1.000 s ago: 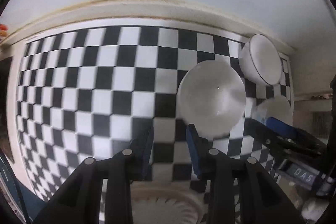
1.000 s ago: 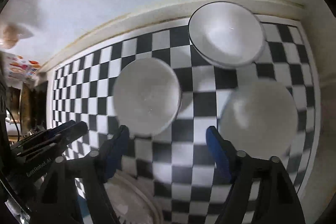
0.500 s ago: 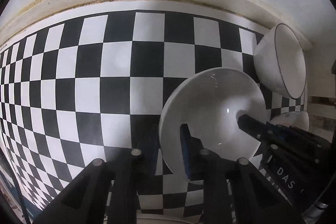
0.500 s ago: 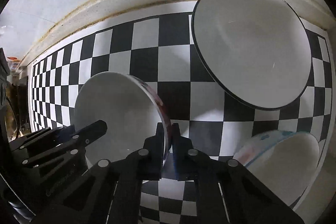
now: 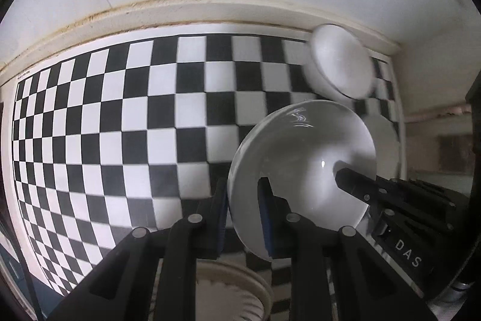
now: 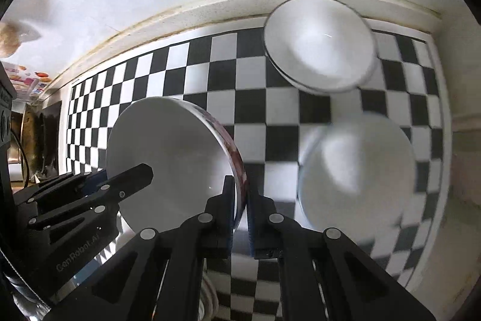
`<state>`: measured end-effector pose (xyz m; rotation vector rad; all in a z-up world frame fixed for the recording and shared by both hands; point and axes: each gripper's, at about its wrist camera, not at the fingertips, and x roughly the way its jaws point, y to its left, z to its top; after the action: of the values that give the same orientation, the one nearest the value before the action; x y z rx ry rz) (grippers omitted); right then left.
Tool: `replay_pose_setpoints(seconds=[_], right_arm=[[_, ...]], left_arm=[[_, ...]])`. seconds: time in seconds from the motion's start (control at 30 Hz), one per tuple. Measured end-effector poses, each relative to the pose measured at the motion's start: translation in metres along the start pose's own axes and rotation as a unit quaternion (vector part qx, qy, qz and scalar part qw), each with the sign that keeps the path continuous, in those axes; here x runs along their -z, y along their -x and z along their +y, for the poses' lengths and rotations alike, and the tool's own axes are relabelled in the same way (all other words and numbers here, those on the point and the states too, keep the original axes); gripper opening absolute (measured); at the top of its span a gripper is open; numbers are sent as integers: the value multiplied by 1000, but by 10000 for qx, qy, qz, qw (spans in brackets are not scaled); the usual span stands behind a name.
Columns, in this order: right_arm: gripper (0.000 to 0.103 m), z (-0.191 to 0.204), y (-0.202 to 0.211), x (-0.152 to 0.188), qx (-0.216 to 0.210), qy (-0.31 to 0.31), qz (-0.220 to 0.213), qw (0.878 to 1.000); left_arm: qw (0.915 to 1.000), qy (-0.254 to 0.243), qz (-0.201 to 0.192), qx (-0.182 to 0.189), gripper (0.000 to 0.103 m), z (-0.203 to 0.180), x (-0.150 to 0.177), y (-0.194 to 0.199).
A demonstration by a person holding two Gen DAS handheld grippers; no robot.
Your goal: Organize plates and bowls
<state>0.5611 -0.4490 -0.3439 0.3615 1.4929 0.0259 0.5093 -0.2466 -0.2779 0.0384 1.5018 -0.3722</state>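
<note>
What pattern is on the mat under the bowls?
A black-and-white checkerboard mat, clearest in the left wrist view.

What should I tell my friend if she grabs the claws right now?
Left claw: shut on the near rim of the white bowl.
Right claw: shut on the same bowl's opposite rim; the bowl is held tilted between both.
On the checkered mat: a black-rimmed bowl at the back, another bowl to the right.
A ridged plate lies below the claws.
Nothing looks stacked yet; all bowls remain to organize.
</note>
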Motion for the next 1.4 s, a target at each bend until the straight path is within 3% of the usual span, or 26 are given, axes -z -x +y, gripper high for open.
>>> replay_pose_setpoints(seconds=[0.33, 0.67, 1.07, 1.4], right_arm=[[8, -22, 63, 97, 13, -231, -234, 9995], [8, -60, 40, 175, 33, -604, 73, 9981], [8, -98, -11, 217, 124, -709, 478, 9963], [8, -105, -29, 216, 216, -553, 632, 9962]], left_arm=[[9983, -535, -71, 238, 17, -45, 55, 35], [9944, -969, 416, 114, 17, -80, 104, -21], [9899, -1014, 963, -247, 17, -97, 144, -83], [9872, -1045, 1111, -462, 17, -108, 150, -110]])
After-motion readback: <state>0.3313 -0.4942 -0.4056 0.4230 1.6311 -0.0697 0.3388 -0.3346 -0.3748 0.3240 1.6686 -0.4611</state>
